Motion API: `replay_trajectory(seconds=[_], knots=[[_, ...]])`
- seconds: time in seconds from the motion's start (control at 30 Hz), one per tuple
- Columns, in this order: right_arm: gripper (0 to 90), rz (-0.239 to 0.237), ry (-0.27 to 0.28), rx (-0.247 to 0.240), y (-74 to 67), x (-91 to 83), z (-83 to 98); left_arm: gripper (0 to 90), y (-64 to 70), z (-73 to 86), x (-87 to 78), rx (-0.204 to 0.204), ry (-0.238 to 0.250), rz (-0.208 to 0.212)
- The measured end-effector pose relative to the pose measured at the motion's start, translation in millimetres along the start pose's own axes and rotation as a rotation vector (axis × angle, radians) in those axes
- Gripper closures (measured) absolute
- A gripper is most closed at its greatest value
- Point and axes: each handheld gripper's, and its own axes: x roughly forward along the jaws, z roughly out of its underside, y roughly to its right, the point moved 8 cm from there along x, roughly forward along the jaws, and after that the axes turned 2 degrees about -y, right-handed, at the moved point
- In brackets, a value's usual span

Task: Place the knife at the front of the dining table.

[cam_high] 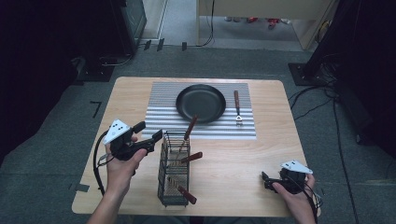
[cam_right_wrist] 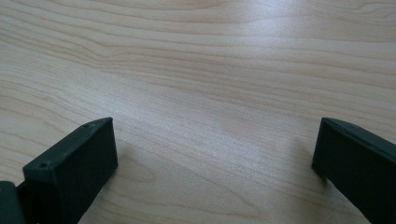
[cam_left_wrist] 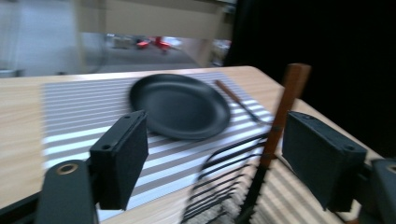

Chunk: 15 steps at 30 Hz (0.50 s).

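A black wire basket (cam_high: 173, 172) stands at the table's front centre and holds three wood-handled utensils (cam_high: 190, 127). My left gripper (cam_high: 150, 130) hovers just left of the basket's top, lifted off the table, jaws open. In the left gripper view the left gripper (cam_left_wrist: 217, 140) frames the basket rim (cam_left_wrist: 224, 158). One upright wooden handle (cam_left_wrist: 287, 102) stands close beside the right-hand jaw, and no pad presses on it. My right gripper (cam_high: 265, 179) rests low at the front right, and in its own view the right gripper (cam_right_wrist: 212, 154) is open over bare wood.
A black round plate (cam_high: 201, 103) lies on a grey striped mat (cam_high: 159, 100) at the back centre. A wood-handled fork (cam_high: 237, 107) lies on the mat to the plate's right. The wooden table (cam_high: 275, 135) ends close to both hands at the front.
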Motion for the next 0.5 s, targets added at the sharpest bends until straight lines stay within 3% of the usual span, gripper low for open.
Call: replay_trajectory(seconds=[0.03, 0.07, 0.1, 0.13, 0.2, 0.43, 0.47, 0.5], knots=[[0.0, 0.0, 0.0, 0.0, 0.0, 0.0, 0.0, 25.2, 0.0, 0.0, 0.0, 0.0, 0.0, 0.0], [0.0, 0.0, 0.0, 0.0, 0.0, 0.0, 0.0, 26.1, 8.1, -3.6, 7.2, 0.019, -0.013, 0.046], [0.0, 0.0, 0.0, 0.0, 0.0, 0.0, 0.0, 30.5, 8.1, -3.6, 7.2, 0.019, -0.013, 0.046], [0.0, 0.0, 0.0, 0.001, 0.0, 0.0, 0.0, 30.5, 13.4, -5.3, 11.6, 0.041, -0.019, 0.074], [0.0, 0.0, 0.0, 0.0, 0.0, 0.0, 0.0, 37.8, 18.7, -6.1, 18.3, 0.079, -0.03, 0.079], [0.0, 0.0, 0.0, -0.001, 0.0, 0.0, 0.0, 44.4, 26.9, -11.4, 38.9, 0.074, -0.08, 0.157], [0.0, 0.0, 0.0, -0.001, 0.1, 0.0, 0.0, 47.4, 27.4, -12.1, 40.8, 0.068, -0.089, 0.177], [0.0, 0.0, 0.0, -0.001, 0.1, 0.0, 0.0, 48.0, 28.8, -12.3, 45.0, 0.061, -0.108, 0.226]])
